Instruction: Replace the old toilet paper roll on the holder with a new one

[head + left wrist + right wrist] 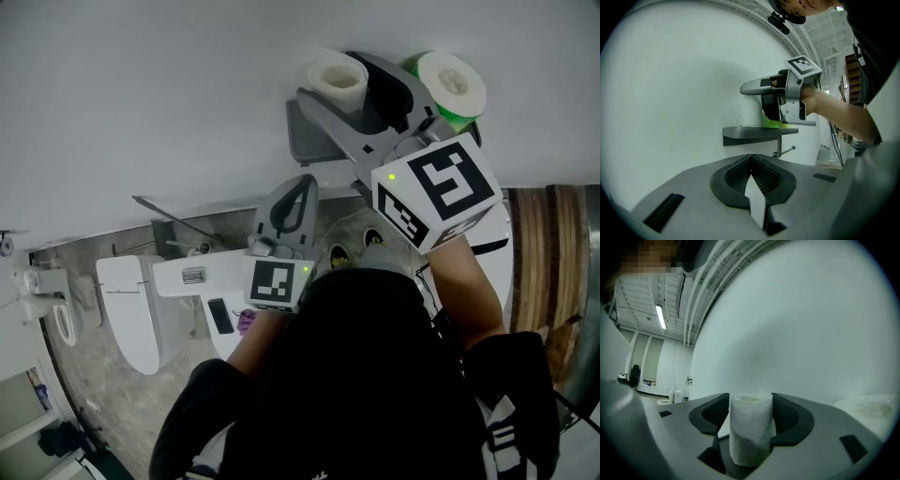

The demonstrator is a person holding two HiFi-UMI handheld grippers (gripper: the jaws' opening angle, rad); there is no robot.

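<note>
The thin, nearly used-up old toilet paper roll [750, 432] stands upright between the dark pads of my right gripper [750, 401], which touch both its sides. In the head view this roll [337, 80] is at the wall above the grey holder shelf [309, 136], with the right gripper [345, 94] around it. The new roll [452, 86], in green wrapping, sits on the shelf's right end. My left gripper [300, 185] hangs lower with its jaws together; a white sliver shows between them [751, 159]. The holder's rod [787, 151] under the shelf [754, 133] is bare.
A white toilet [131, 314] and a white ledge [192, 277] with a black flat item [220, 316] lie below left. A wooden door frame [548, 262] stands at the right. The plain wall fills the top. The person's shoes [352, 251] are beneath the shelf.
</note>
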